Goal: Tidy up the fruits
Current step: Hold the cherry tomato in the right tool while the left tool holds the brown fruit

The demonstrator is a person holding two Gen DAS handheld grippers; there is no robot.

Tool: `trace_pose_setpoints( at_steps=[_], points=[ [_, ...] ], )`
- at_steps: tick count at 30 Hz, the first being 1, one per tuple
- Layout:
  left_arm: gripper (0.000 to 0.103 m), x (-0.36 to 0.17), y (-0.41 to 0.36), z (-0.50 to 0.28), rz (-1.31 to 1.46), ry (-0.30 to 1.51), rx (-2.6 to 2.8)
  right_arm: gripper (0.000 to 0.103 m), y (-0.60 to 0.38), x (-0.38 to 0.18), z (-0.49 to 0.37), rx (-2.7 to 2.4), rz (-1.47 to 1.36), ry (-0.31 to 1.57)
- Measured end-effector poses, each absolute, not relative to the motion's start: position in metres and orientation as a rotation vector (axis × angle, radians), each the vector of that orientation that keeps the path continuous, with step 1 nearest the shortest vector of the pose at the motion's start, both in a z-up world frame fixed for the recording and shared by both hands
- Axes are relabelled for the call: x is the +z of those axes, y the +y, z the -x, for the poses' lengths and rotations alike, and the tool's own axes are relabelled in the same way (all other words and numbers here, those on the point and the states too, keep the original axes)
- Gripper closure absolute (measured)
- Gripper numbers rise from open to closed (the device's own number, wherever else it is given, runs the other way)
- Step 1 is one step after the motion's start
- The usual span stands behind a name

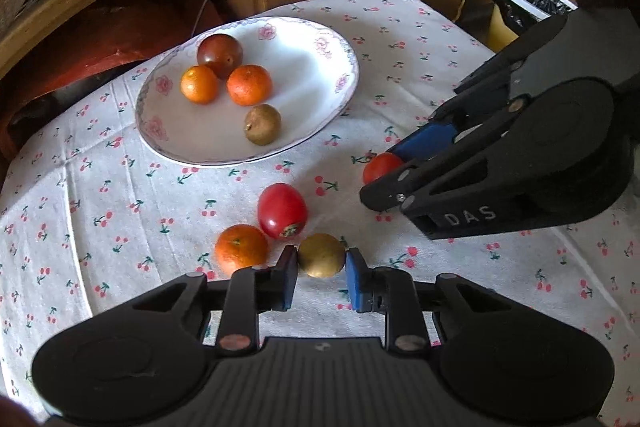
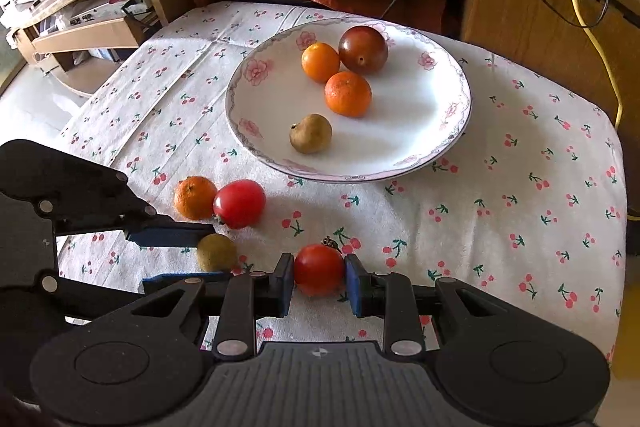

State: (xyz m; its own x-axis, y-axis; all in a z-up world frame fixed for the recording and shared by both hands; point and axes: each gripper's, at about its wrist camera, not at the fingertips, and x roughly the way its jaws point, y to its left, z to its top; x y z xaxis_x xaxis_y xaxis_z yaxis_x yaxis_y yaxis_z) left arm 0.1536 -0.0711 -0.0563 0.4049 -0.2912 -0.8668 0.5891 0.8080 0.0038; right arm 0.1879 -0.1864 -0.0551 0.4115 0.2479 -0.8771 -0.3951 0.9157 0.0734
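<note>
My left gripper [image 1: 322, 273] sits nearest, pads touching both sides of a brown fruit [image 1: 322, 255] on the cherry-print cloth [image 1: 120, 195]. R gripper [image 2: 319, 281] likewise closed onto a small red tomato [image 2: 319, 269], also on the cloth. Just past the L claw: an orange [image 1: 241, 249] touching a bigger red tomato [image 1: 282, 210]. Farther back, the floral plate [image 1: 308, 39] w/ two oranges, a dark plum-like fruit [image 1: 220, 55] & another brown fruit.

A worktop draped in white cherry-print cloth [image 2: 500, 187] is carrying a white floral-rimmed plate [image 2: 256, 107], an orange tangerine [image 2: 194, 197], an oval red tomato [image 2: 239, 203], a yellow-brown round fruit [image 2: 216, 251] and a second, rounder red tomato [image 2: 319, 269].
</note>
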Motion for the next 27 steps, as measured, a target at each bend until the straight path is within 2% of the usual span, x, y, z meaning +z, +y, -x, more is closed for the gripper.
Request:
trace_pose_setpoints(
  at_steps=[18, 27],
  points=[
    [0.069, -0.0575, -0.0691, -0.1551, -0.342, 1.012, -0.57, 0.078, -0.188, -0.0561, -0.1849, 0.436, 0.203, 1.076],
    [0.069, -0.0568, -0.0718, -0.1549, -0.354, 1.016, -0.555, 0.08, -0.1895, -0.055, -0.1833, 0.434, 0.205, 1.075]
  ],
)
